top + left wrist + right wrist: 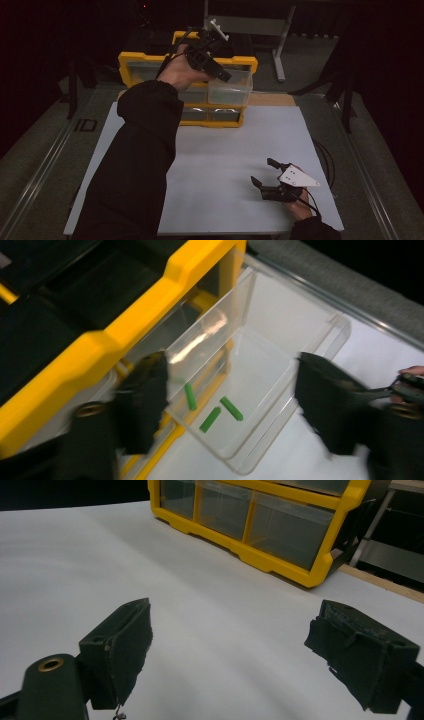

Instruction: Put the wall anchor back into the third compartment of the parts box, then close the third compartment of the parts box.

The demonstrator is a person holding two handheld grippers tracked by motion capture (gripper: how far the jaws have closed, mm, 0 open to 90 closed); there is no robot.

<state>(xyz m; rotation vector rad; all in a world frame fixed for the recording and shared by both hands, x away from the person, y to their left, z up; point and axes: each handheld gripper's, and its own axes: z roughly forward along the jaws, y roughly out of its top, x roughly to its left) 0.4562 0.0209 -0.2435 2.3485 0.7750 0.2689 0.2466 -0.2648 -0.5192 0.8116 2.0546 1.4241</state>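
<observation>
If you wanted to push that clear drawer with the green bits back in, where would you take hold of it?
Probably by the front wall of the drawer, coming from the open front side, away from the yellow cabinet. It juts out with its front rim free and its top open, so one jaw could go inside and one outside. The green pegs lie on the floor, clear of that wall.

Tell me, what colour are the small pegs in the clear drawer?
Green, clearest in the left gripper view.

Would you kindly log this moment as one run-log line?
left tongs: open above pulled-out clear drawer | drawer: three green pegs | right tongs: open, empty, over white table
</observation>
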